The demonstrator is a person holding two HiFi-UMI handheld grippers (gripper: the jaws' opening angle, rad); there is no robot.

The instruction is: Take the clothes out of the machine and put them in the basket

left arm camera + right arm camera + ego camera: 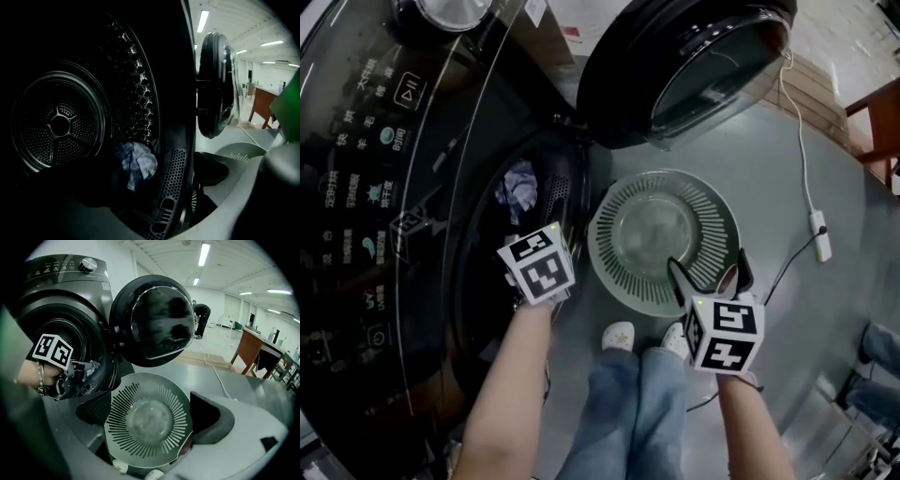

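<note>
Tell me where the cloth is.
Head view, left side: the cloth lies inside the drum near its mouth, left of the basket.

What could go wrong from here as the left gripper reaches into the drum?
The blue cloth lies low behind the perforated lip of the drum, so the open left gripper may strike metal or pinch only a fold. The open door stands close by the basket, so a trailing cloth might catch on it.

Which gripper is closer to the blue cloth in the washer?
Left. The left gripper is at the drum's mouth, near the cloth; the right gripper is outside, over the basket.
</note>
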